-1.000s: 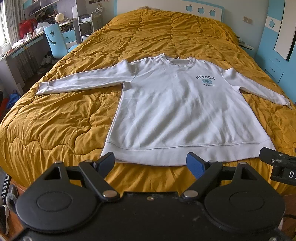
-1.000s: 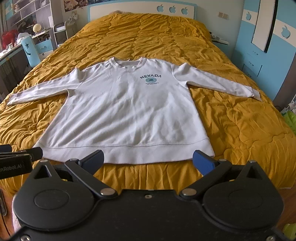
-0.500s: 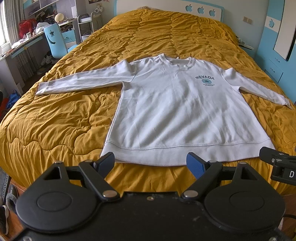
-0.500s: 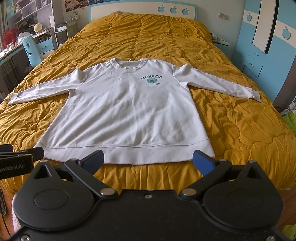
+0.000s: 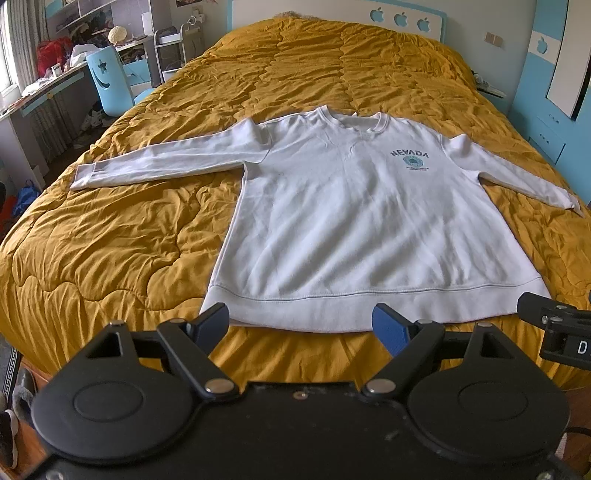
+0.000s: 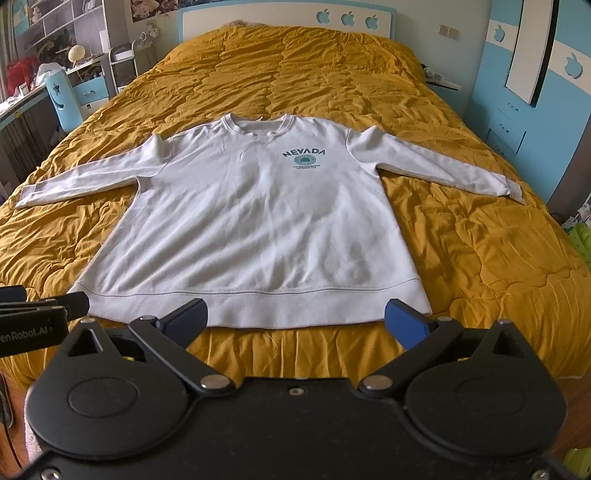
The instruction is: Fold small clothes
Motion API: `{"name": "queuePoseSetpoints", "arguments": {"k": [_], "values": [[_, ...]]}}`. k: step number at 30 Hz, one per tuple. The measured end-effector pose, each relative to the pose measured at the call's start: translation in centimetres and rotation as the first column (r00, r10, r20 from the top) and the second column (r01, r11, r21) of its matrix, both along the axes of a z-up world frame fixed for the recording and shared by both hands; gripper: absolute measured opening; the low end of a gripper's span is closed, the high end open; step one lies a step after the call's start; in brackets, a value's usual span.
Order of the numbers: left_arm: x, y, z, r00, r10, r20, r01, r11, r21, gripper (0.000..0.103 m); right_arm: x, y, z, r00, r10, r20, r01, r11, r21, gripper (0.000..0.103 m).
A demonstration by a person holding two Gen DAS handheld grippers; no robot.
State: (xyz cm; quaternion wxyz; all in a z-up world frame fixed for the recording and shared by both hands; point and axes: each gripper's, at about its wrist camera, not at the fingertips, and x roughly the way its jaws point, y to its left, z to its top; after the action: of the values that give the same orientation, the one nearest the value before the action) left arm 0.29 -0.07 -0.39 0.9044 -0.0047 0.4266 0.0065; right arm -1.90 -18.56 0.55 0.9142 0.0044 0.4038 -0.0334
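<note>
- left wrist view: a white sweatshirt [image 5: 354,221] lies flat and face up on a mustard quilt [image 5: 122,236] that covers the bed, both sleeves spread out to the sides, the neck toward the headboard [image 5: 402,18].
- the left gripper [image 5: 301,325] hangs just short of the hem near the foot of the bed, its blue-tipped fingers [image 5: 212,321] spread wide with nothing between them.
- "nevada" in dark letters sits on the chest over a small teal print [image 5: 410,159].
- right wrist view: the right gripper [image 6: 295,319] also hovers before the hem, fingers [image 6: 404,321] wide apart and empty, not touching the cloth.
- the hem band runs across just beyond both pairs of fingertips.
- a blue chair [image 5: 110,83] and a cluttered desk [image 5: 40,92] stand left of the bed; blue cabinets [image 6: 524,99] stand on the right.
</note>
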Motion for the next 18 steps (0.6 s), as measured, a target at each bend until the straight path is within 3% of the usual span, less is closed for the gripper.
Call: {"name": "queuePoseSetpoints", "arguments": {"k": [12, 18], "values": [[1.3, 0.4, -0.7, 1.0, -0.006, -0.023, 0.006, 1.0, -0.001, 0.087, 1.2, -0.3, -0.6, 1.0, -0.01, -0.014, 0.011, 0.999, 0.031, 0.103], [3.3, 2.0, -1.5, 1.0, 0.008, -0.005, -0.008, 0.998, -0.061, 0.086, 2.9, -0.4, -0.8, 1.0, -0.012, 0.009, 0.011, 0.999, 0.035, 0.103]]}}
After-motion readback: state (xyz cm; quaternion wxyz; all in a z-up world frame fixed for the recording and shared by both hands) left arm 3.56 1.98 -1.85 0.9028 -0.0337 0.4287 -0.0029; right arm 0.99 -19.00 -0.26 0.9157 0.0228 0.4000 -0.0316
